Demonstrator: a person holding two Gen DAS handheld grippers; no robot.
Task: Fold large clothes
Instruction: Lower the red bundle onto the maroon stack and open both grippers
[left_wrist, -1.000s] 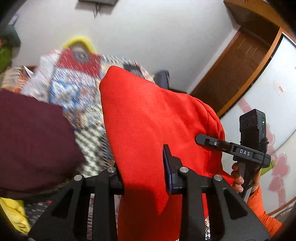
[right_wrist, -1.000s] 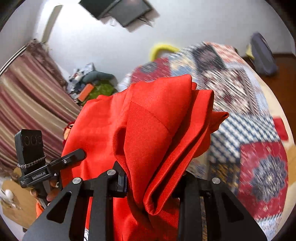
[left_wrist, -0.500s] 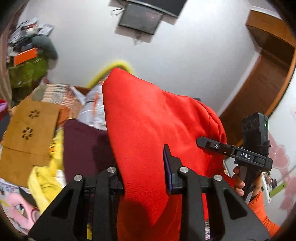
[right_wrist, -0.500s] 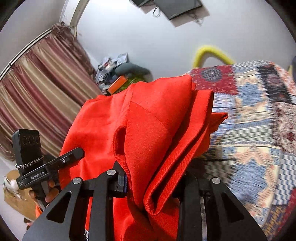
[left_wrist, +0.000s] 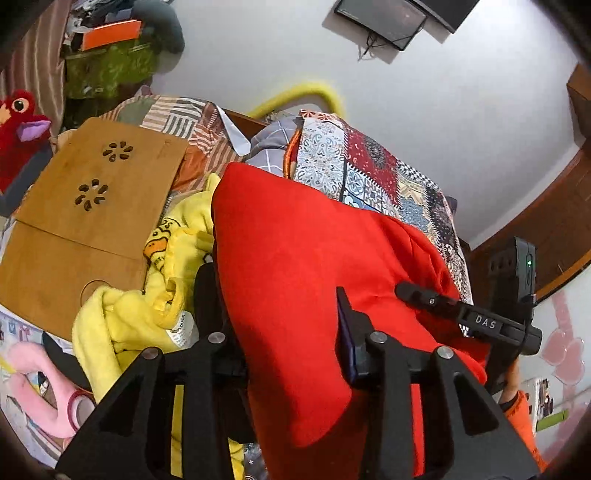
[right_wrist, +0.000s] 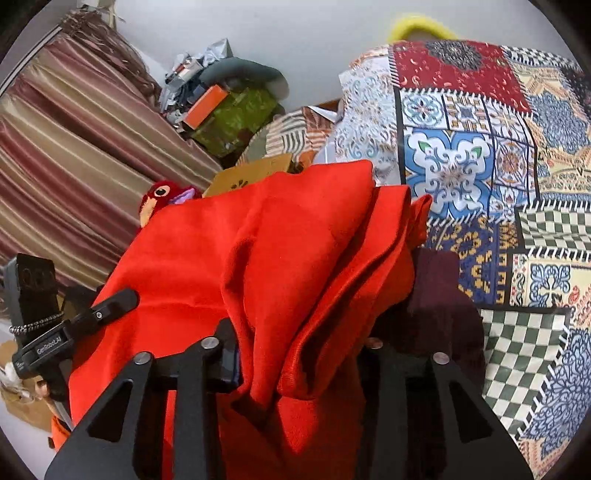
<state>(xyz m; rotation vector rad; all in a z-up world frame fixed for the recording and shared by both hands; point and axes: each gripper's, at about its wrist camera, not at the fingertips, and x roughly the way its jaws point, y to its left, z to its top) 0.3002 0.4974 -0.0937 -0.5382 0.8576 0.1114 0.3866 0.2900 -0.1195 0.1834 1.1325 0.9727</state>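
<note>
A: Item 1, the thing being folded?
B: Red garment (left_wrist: 314, 240), thick, folded in several layers. Held up betw. both tools, one end in each. Sits over the bed, above a maroon garment (right_wrist: 439, 295) that shows just under its right end

A: Item 2, left gripper (left_wrist: 273, 284)?
B: Jaws have just been opening. Red fabric fills the gap, touching both fingers. Can't tell if it's pinched or only resting there

A: Item 3, right gripper (right_wrist: 299, 332)?
B: Same: jaws have just been opening, bunched red folds betw. them. One finger hidden behind cloth, so grip can't be told either. Orange sleeve (left_wrist: 521, 417) below its handle

A: Item 4, surroundings?
B: Patchwork bedspread (right_wrist: 461, 147), red/blue/checked squares. Yellow towel (left_wrist: 162, 266) w/ duck print, crumpled, just left of the red garment. Wooden board (left_wrist: 85, 206) w/ flower cut-outs beside that. Red plush bird (left_wrist: 18, 122) at far left, pink soft toy (left_wrist: 40, 380) near the bottom edge. Striped curtain (right_wrist: 74, 147) along the wall, screen mounted high up
</note>
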